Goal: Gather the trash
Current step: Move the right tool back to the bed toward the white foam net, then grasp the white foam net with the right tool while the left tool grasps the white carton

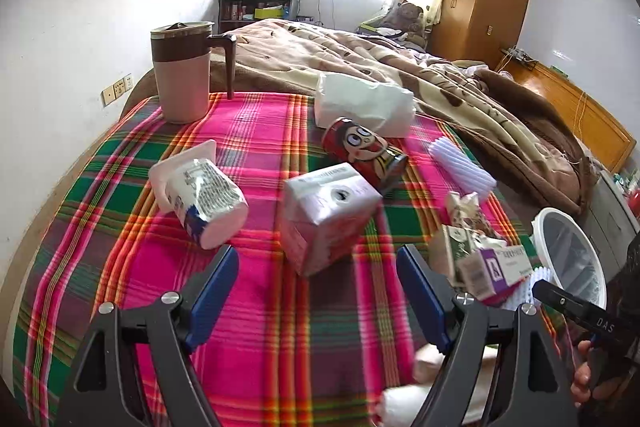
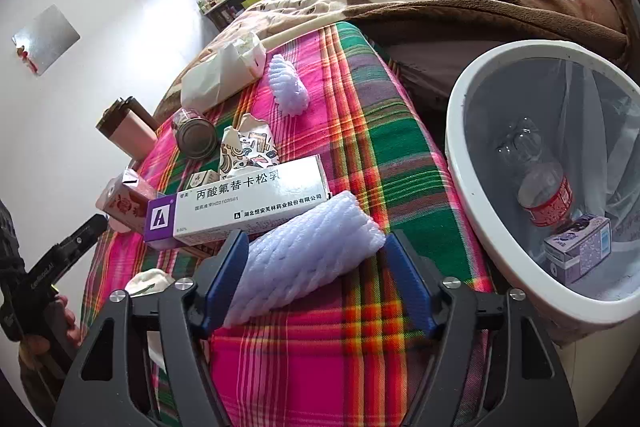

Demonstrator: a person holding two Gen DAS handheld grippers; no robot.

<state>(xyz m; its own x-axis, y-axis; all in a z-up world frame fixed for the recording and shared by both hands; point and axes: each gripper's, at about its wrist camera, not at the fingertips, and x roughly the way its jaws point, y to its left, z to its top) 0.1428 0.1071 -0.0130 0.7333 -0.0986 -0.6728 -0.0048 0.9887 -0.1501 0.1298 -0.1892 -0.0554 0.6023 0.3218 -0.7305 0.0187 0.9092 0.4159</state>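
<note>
The trash is lying all over the plaid cloth (image 1: pixel 256 307) on the bed. A pink-and-white drink carton (image 1: pixel 326 217) is sitting just ahead of the left tongs (image 1: pixel 318 301), which are hanging wide apart with nothing between them. A crumpled white packet (image 1: pixel 202 201) is lying to its left, a red cartoon can (image 1: pixel 362 153) is tipped over right behind it, and a tissue pack (image 1: pixel 362 105) is sitting further back.

Over on the right wrist view, the right tongs (image 2: pixel 316 281) are spread open too, with a white foam sleeve (image 2: pixel 304 255) lying between the fingers, not squeezed. A medicine box (image 2: pixel 250 205) is resting just behind it, touching it. A second foam sleeve (image 2: pixel 288 89) is lying further back.

The white trash bin (image 2: pixel 468 163) is standing beside the bed's edge, holding a clear plastic bottle (image 2: pixel 540 187) and a small purple carton (image 2: pixel 578 247). A pink-and-brown jug (image 1: pixel 182 73) is standing upright at the cloth's far left corner.
</note>
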